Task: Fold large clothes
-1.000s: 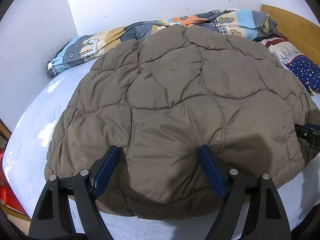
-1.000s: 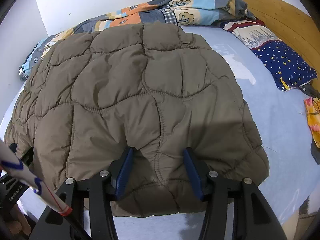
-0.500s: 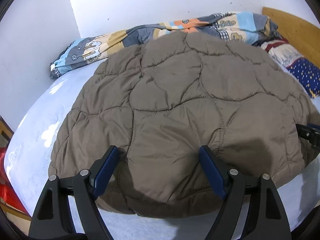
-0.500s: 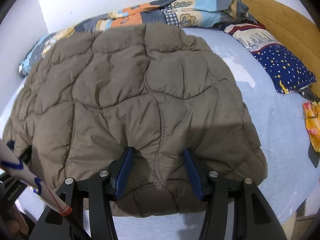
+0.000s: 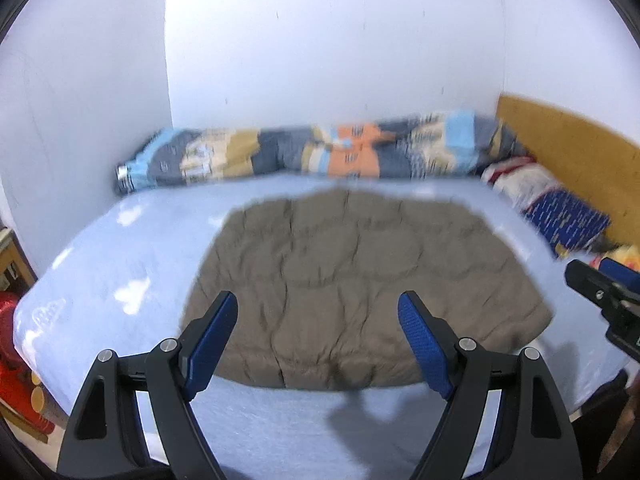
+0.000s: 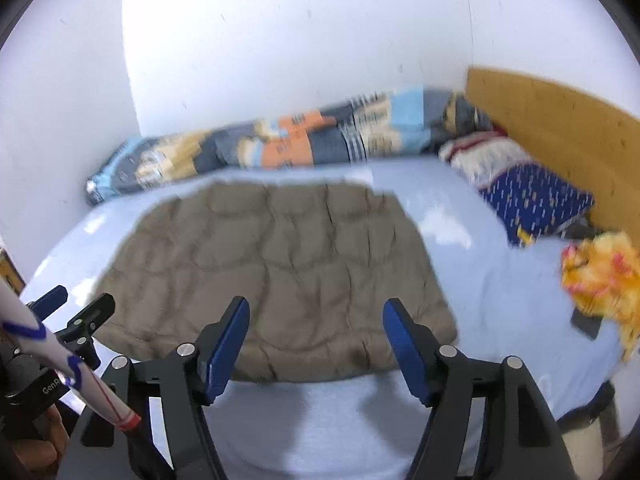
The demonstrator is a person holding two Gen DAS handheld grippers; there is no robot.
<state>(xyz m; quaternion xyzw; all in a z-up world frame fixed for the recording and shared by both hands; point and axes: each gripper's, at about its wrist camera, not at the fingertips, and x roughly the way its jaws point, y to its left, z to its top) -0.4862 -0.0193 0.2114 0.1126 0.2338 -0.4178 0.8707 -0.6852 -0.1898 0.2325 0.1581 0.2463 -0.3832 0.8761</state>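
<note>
Bed with pale blue sheet (image 5: 120, 264): bare margins on every side of the load. Brown quilted puffer jacket (image 5: 360, 280): flat at mid-bed, clear of both tongs. Left tongs (image 5: 318, 344): released, empty. Right tongs (image 6: 316, 344): jaws just opened, empty, nothing between them.

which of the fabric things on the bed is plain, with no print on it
The brown quilted jacket, lying flat mid-bed in front of both grippers. The rolled blanket by the wall is patchwork, the pillow is starry blue, the cloth is yellow-patterned.
</note>
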